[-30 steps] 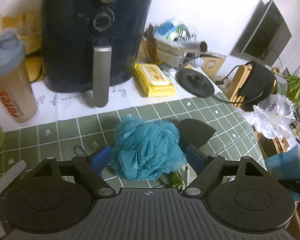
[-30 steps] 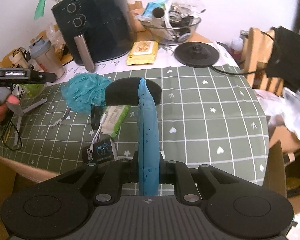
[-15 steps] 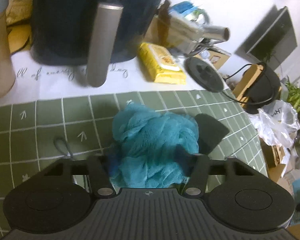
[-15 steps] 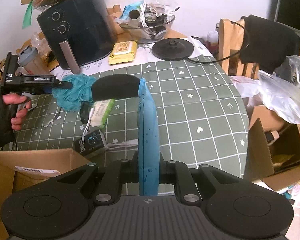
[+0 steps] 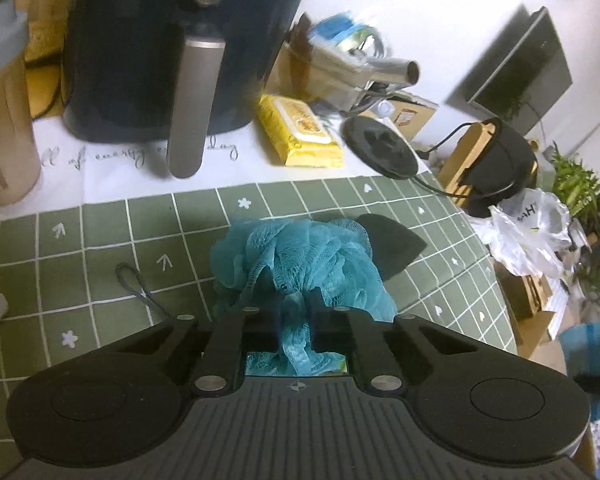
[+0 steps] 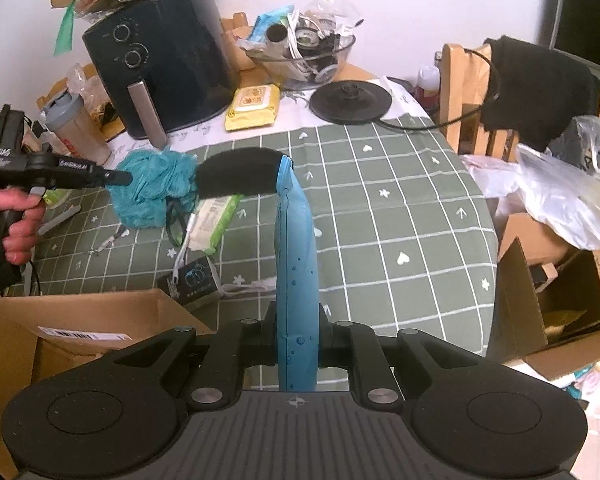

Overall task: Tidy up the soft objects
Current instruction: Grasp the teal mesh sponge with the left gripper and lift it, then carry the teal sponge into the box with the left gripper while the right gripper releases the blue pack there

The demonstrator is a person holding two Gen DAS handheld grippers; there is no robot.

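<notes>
A teal mesh bath pouf (image 5: 308, 256) lies on the green checked tablecloth (image 5: 100, 240). My left gripper (image 5: 296, 300) is on it, jaws closing, and the pads pinch its near mesh. From the right wrist the same gripper (image 6: 120, 178) comes in from the left, a hand on it, tips at the pouf (image 6: 148, 192). A black foam piece (image 5: 396, 240) lies just right of the pouf. My right gripper (image 6: 298, 320) is shut on a flat blue soft pad (image 6: 294, 248) that stands on edge above the table's near side.
Along the back stand a dark air fryer (image 5: 172, 40), a shaker bottle (image 5: 4, 120), a yellow wipes pack (image 5: 300, 132) and a black kettle base (image 6: 350, 100). A green wipes pack (image 6: 216, 220) lies near the pouf. Open cardboard boxes (image 6: 80, 332) flank the table's near edge.
The left jaws went from wide open beside the pouf to pinched on its mesh, and that gripper moved in closer. The right gripper drew back a little with the blue pad.
</notes>
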